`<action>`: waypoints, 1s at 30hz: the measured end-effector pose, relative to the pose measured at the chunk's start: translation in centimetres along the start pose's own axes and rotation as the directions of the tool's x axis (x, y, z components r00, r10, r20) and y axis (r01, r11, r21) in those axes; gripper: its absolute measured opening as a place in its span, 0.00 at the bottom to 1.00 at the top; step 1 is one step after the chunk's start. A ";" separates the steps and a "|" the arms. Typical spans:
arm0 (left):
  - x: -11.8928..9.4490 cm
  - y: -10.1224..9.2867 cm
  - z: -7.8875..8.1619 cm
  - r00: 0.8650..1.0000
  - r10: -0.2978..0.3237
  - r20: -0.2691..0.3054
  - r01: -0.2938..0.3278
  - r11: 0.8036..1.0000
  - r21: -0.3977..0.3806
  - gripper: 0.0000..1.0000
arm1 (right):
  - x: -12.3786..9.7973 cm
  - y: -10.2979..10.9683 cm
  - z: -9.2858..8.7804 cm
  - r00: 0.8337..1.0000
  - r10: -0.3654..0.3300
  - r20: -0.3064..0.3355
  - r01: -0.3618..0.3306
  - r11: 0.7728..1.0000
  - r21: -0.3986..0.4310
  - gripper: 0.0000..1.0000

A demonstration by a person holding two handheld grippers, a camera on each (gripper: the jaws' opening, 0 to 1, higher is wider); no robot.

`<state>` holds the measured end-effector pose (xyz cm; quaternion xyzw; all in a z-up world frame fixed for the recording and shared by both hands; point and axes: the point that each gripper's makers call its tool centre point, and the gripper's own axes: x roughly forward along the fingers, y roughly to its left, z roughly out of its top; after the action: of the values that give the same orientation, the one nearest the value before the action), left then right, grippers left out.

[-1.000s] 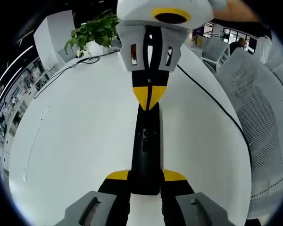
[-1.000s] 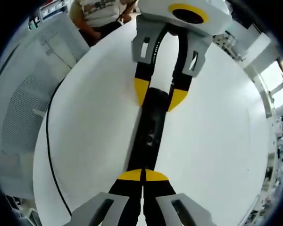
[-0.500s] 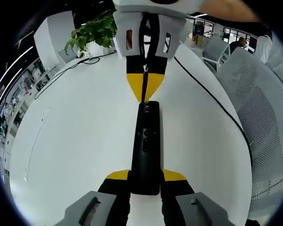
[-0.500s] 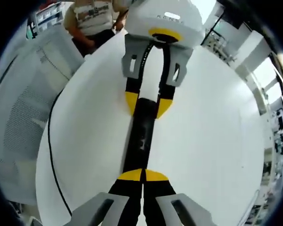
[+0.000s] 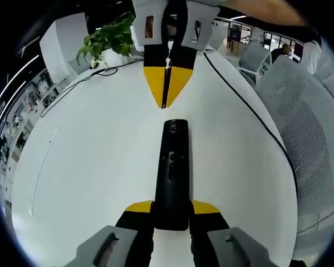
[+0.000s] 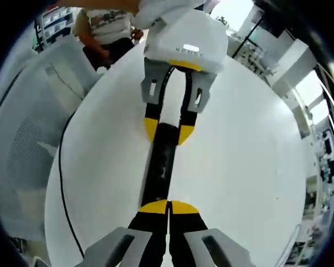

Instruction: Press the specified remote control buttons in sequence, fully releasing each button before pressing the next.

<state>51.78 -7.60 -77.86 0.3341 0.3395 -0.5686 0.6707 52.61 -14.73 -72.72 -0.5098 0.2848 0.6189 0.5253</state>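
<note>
While left claw [image 5: 171, 208] pinches remote [image 5: 173, 167] on white table [image 5: 89, 156], right claw [image 6: 168, 207] pressed together, office beyond.

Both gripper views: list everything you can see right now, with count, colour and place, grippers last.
remote control: one, black, flat on the table, near end between the left hand-held gripper's jaws
table: one, white, under everything
cable: one, black, runs along the table edge by the chair
potted plant: one, green, far end of the table
mesh chair: one, pale grey, beside the table
person: one, pale shirt, past the table's far end
left hand-held gripper: yellow tips, shut on the remote control
right hand-held gripper: yellow tips, shut, just off the remote's far end
</note>
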 end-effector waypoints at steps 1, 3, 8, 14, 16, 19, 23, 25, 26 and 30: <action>0.0 0.0 0.0 1.000 0.000 0.001 0.000 1.000 0.000 0.23 | -0.1 -0.1 0.1 1.000 -0.002 -0.002 0.002 1.000 -0.002 0.00; 0.0 0.0 0.0 1.000 -0.001 0.002 0.001 1.000 -0.001 0.23 | -0.2 -0.2 0.2 1.000 -0.003 -0.002 0.003 1.000 -0.005 0.00; 0.0 -0.1 0.0 1.000 0.000 0.002 0.000 1.000 0.000 0.23 | -0.3 -0.6 0.5 1.000 -0.008 0.001 0.008 1.000 -0.006 0.00; 0.0 -0.1 0.1 1.000 0.001 0.003 -0.001 1.000 0.001 0.23 | 0.6 -0.4 0.6 1.000 0.011 0.004 -0.011 1.000 0.009 0.00; 0.0 -0.1 0.1 1.000 0.002 0.003 -0.002 1.000 0.002 0.23 | 1.1 -0.2 0.5 1.000 0.022 0.002 -0.022 1.000 0.019 0.00; 0.0 -0.2 0.1 1.000 0.005 0.003 -0.005 1.000 0.004 0.23 | 1.6 0.1 0.4 0.999 0.033 0.001 -0.033 0.999 0.021 0.00; 0.0 -0.1 0.1 1.000 0.005 0.004 -0.005 1.000 0.004 0.23 | 2.2 0.3 0.5 0.999 0.045 0.005 -0.045 0.999 0.022 0.00; 0.0 -0.1 0.1 1.000 0.004 0.004 -0.004 1.000 0.004 0.23 | 2.4 0.3 0.5 0.999 0.048 0.006 -0.048 0.999 0.026 0.00; 0.0 -0.2 0.1 1.000 0.003 0.004 -0.003 1.000 0.003 0.23 | 2.5 0.3 0.5 0.999 0.050 0.006 -0.051 0.998 0.028 0.00; -0.1 -0.2 0.1 1.000 0.002 0.004 -0.002 1.000 0.005 0.23 | 3.0 0.4 0.4 0.998 0.057 0.004 -0.057 0.998 0.030 0.00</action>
<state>51.60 -7.64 -77.78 0.3351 0.3365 -0.5694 0.6710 52.31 -13.41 -75.42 -0.4924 0.3076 0.6302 0.5155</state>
